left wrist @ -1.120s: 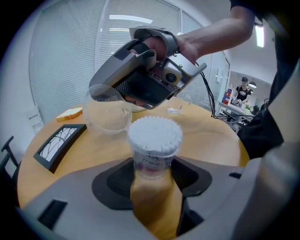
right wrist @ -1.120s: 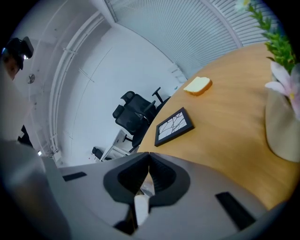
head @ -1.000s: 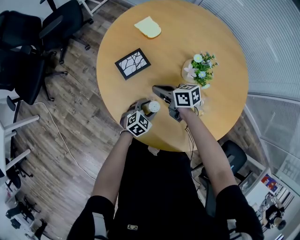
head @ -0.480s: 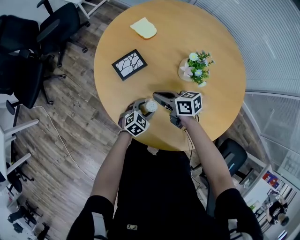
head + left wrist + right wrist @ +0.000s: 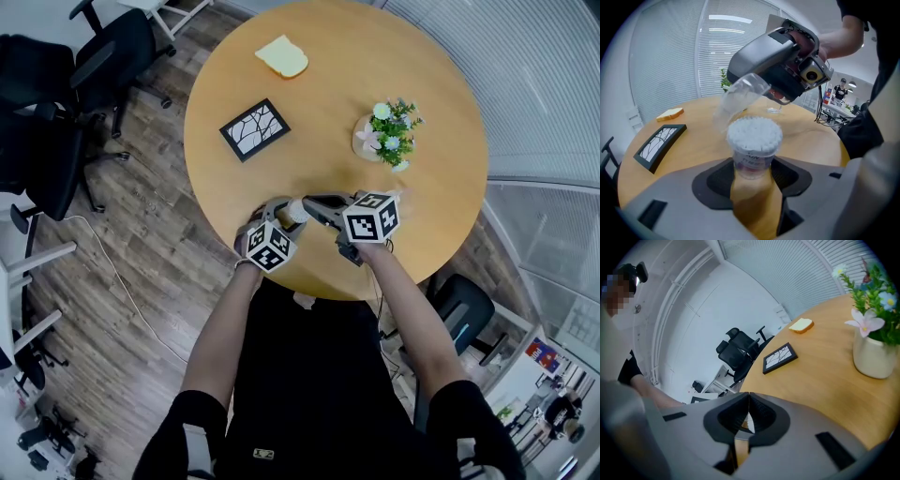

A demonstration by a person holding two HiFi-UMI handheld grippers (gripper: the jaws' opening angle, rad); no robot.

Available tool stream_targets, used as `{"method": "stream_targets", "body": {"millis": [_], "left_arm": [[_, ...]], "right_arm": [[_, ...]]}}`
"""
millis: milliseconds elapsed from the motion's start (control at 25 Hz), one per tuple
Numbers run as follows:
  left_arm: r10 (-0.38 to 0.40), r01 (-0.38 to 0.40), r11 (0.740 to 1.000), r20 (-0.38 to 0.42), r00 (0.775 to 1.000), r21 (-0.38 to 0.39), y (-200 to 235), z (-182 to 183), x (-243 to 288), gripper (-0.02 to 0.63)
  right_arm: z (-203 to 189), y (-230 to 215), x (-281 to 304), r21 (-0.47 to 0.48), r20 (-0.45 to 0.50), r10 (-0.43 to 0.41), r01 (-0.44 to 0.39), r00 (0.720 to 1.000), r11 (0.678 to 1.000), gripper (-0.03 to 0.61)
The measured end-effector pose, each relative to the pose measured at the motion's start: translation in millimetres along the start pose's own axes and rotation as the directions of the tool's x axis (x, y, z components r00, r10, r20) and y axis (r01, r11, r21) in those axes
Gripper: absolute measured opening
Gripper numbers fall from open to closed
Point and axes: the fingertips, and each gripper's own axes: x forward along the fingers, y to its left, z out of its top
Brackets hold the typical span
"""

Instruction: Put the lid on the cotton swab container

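The left gripper point(image 5: 752, 183) has its jaws set wide, pressed on the sides of the cotton swab container point(image 5: 753, 140). The container is upright at the near edge of the round table point(image 5: 431, 112), its top open and packed with white swabs. The right gripper point(image 5: 748, 397) is almost closed, pinching the rim of the clear lid point(image 5: 740, 96). The lid hangs tilted just over the container's far left rim, not seated. A framed picture point(image 5: 254, 128) and a flower pot point(image 5: 367, 142) sit farther off

grippers point(image 5: 286, 210) point(image 5: 315, 201) 2 | container point(image 5: 753, 140) 1 | lid point(image 5: 739, 96) 1 | frame point(image 5: 254, 128) 1 | bread point(image 5: 281, 57) 1 | plant point(image 5: 384, 136) 1
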Motion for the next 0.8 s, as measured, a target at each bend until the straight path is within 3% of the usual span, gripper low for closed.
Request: {"method": "stream_targets", "body": {"millis": [800], "left_arm": [[0.003,-0.003,1.0,0.002,1.0,0.002,0.0,0.8,-0.7,0.252]], "right_arm": [[-34.2,2.2,7.4,0.01,-0.035,0.001,-0.001,0.999,1.0,0.005]]}}
